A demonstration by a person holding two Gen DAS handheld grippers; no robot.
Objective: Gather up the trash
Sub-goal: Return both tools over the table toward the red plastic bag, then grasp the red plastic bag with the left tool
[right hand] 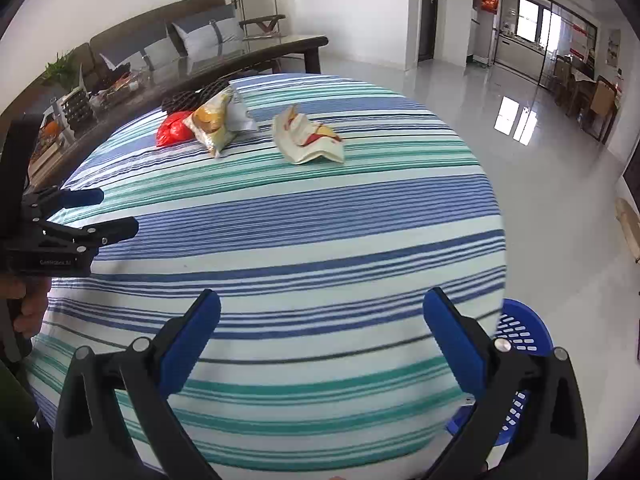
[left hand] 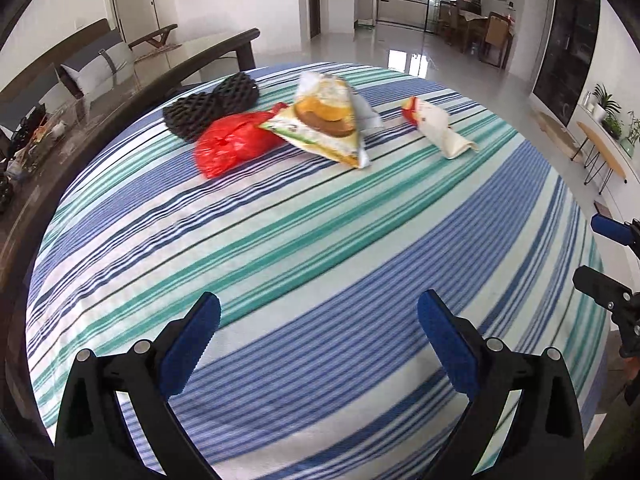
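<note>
Trash lies on the far side of a round table under a striped cloth. There is a black foam mesh, a red plastic bag, a yellow snack bag and a crumpled white-and-red wrapper. My left gripper hangs open over the near cloth, well short of the trash, with nothing between its blue pads. My right gripper is also open and empty above the near table edge, with the wrapper and the snack bag far ahead. Each gripper shows at the side of the other's view.
A blue perforated basket stands on the floor by the table's near right edge. A dark coffee table with clutter and a sofa lie beyond the table on the left. Glossy open floor stretches to the right.
</note>
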